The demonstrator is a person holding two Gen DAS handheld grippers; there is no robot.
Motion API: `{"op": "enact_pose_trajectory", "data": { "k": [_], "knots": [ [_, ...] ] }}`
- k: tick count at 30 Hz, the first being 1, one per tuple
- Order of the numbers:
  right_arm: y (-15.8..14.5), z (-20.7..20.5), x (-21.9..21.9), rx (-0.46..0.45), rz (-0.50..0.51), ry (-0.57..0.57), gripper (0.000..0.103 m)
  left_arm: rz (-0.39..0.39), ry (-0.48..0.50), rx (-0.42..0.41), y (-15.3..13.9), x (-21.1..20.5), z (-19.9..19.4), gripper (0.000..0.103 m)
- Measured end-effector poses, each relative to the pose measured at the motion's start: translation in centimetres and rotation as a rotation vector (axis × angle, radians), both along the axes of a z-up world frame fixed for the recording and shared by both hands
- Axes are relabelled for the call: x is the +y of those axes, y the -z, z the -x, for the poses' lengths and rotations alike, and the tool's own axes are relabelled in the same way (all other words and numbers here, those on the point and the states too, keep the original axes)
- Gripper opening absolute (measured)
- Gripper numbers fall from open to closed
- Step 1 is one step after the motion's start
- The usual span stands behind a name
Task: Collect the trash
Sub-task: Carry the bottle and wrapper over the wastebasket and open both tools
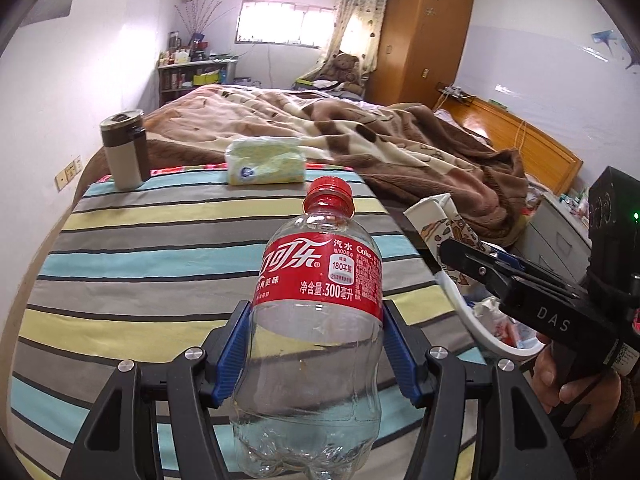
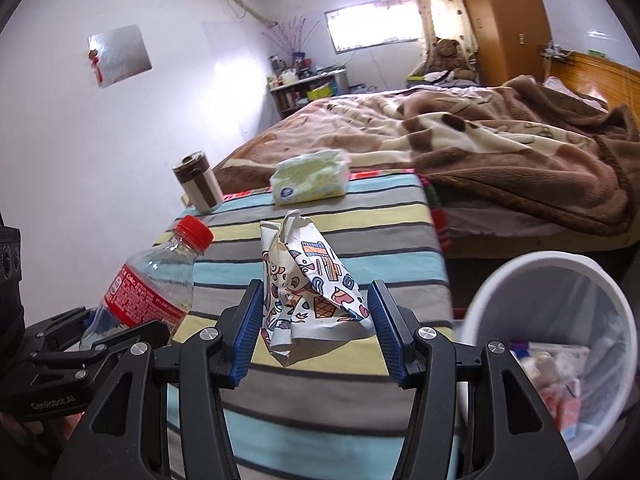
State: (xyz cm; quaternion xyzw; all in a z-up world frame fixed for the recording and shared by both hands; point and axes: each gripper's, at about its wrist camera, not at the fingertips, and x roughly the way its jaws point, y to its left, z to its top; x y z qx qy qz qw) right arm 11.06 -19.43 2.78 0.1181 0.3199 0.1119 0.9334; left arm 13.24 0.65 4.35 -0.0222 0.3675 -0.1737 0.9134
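Clear glossy plastic bottle [image 1: 316,320]; crumpled printed paper cup [image 2: 308,292]; striped matt cloth [image 1: 160,264].

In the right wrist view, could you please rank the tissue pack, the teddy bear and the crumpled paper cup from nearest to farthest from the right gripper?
1. Crumpled paper cup, clamped in the right gripper.
2. Tissue pack, at the striped table's far edge.
3. Teddy bear, across the bed beside the wardrobe.
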Motion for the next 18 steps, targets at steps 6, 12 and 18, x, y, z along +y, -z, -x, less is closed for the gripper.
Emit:
{"op": "enact_pose_trajectory", "data": {
  "k": [6, 12, 18],
  "knots": [
    [0.1, 1.5, -3.0, -0.003, -0.010, 0.077, 0.054, 0.010, 0.047, -0.007, -0.1, -3.0, 1.2, 0.063],
    [0.2, 3.1, -5.7, -0.008, -0.022, 0.149, 0.055, 0.012, 0.107, -0.015, -0.4, -6.4, 1.7, 0.063],
    [0.2, 4.3, -8.5, -0.007, -0.007, 0.249, 0.055, 0.015, 0.179, -0.015, -0.3, -10.5, 1.8, 0.063]
  ]
}}
